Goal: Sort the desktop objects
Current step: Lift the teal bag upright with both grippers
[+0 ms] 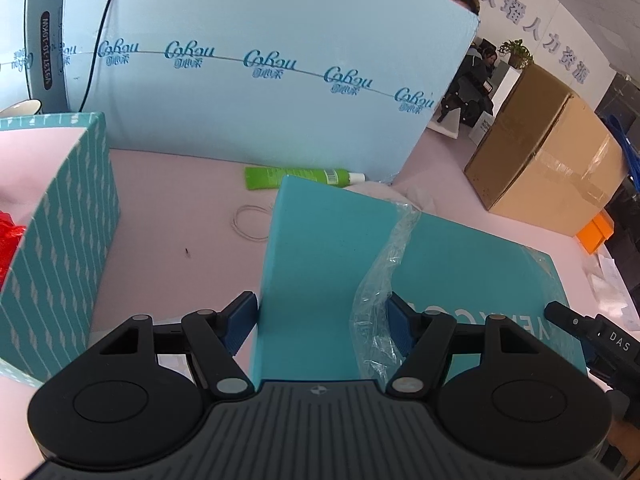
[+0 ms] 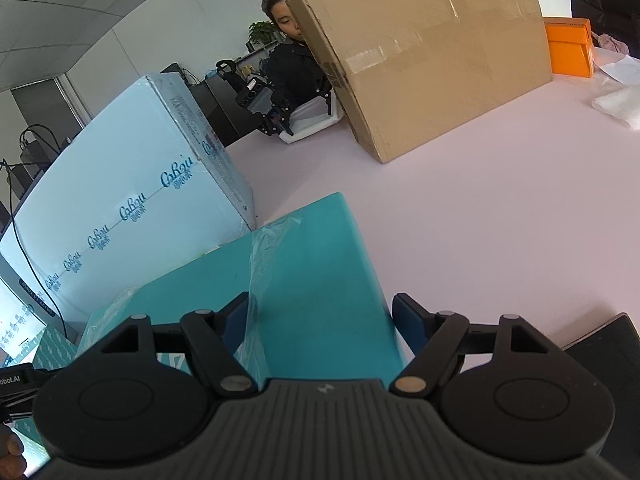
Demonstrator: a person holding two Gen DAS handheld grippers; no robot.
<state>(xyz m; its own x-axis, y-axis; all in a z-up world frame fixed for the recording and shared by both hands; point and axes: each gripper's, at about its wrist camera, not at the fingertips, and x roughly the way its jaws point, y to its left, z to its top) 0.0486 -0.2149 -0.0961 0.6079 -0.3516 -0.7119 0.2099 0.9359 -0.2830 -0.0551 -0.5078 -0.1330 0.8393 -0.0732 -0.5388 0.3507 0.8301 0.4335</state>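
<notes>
A flat teal box (image 1: 440, 264) with loose clear plastic wrap (image 1: 384, 264) hangs tilted above the pink table, held at both ends. My left gripper (image 1: 322, 320) is shut on its left end, blue pads pressing the two faces. In the right wrist view the same teal box (image 2: 320, 248) sits between the pads of my right gripper (image 2: 320, 320), shut on its right end. An open teal striped box (image 1: 60, 220) with something red (image 1: 8, 240) inside stands just left of the left gripper. A green tube (image 1: 296, 176) and a white cable loop (image 1: 250, 222) lie on the table beyond.
A large light-blue carton (image 1: 260, 80) stands behind the work area. A brown cardboard box (image 2: 420, 52) and an orange box (image 2: 570, 46) sit at the far right. A person (image 2: 296, 68) sits behind the cardboard box. A dark flat object (image 2: 600, 352) lies near the right gripper.
</notes>
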